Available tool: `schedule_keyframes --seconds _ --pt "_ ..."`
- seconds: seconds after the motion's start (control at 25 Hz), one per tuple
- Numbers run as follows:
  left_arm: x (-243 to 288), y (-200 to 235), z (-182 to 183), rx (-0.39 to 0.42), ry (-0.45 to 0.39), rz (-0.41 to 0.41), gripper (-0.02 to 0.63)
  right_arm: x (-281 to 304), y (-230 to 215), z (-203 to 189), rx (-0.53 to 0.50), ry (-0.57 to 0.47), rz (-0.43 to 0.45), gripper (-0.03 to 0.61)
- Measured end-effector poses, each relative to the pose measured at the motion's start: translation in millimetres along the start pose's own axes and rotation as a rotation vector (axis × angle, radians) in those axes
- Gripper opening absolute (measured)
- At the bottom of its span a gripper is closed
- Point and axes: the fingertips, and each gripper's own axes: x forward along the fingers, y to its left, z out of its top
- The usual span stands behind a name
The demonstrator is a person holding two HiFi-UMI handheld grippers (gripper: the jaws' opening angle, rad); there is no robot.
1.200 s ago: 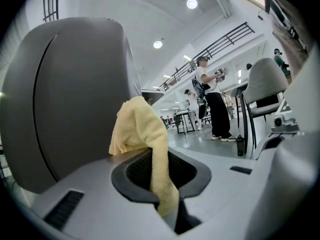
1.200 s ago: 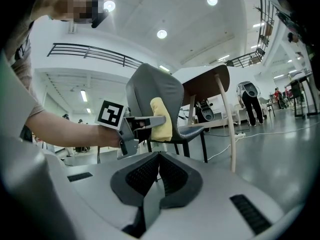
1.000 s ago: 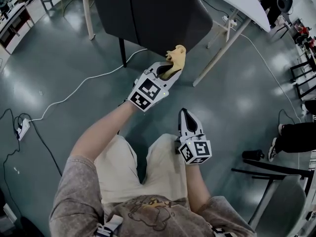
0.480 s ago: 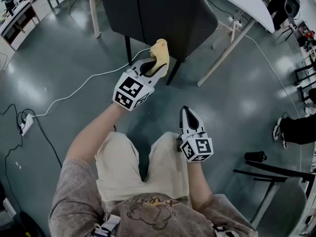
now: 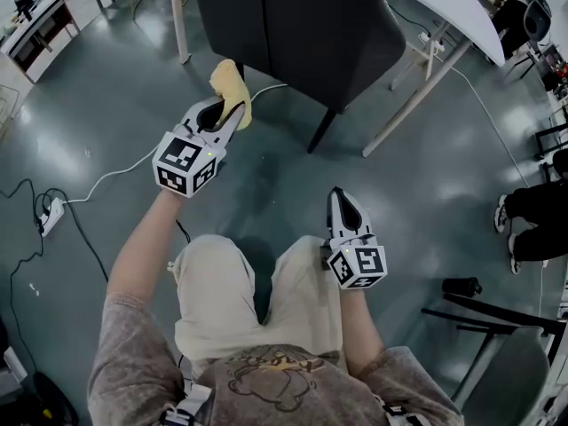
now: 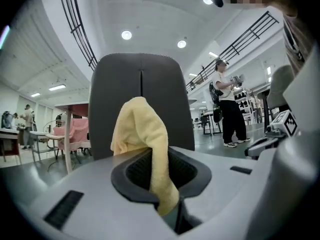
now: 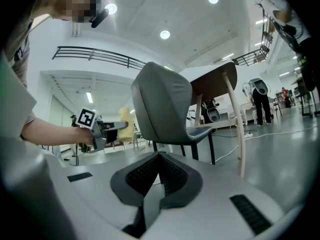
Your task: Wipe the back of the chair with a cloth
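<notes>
A dark grey chair (image 5: 302, 25) stands ahead of me, its back (image 6: 142, 99) facing me. My left gripper (image 5: 226, 109) is shut on a yellow cloth (image 5: 231, 87), which bunches up above the jaws (image 6: 140, 129). The cloth hangs just off the left edge of the chair back, not touching it. My right gripper (image 5: 342, 204) is held low near my lap, shut with nothing in it. From the right gripper view the chair (image 7: 165, 109) shows side-on, with the left gripper (image 7: 117, 127) and cloth (image 7: 125, 121) a little behind it.
A white table (image 5: 444, 7) on pale legs stands right of the chair. A white cable (image 5: 133, 162) runs across the grey floor to a power strip (image 5: 46, 218). Another chair frame (image 5: 497, 327) is at lower right. A person stands in the distance (image 6: 225, 104).
My left gripper has moved left with the cloth, from the chair back's lower right part to just past its left edge. The right gripper has stayed put.
</notes>
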Motion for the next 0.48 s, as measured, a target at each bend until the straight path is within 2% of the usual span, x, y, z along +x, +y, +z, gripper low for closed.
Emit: schedule_keyframes --seconds 0.2,0.48 --pt "-28.3 33.2 -6.7 -0.064 -0.014 0.091 0.063 10.7 2.9 -4.0 -0.001 0.011 0.011 0.026" --pt "-27.0 51.6 -4.4 -0.077 -0.014 0.103 0.063 37.4 15.9 -6.7 -0.012 0.044 0.046 0.025"
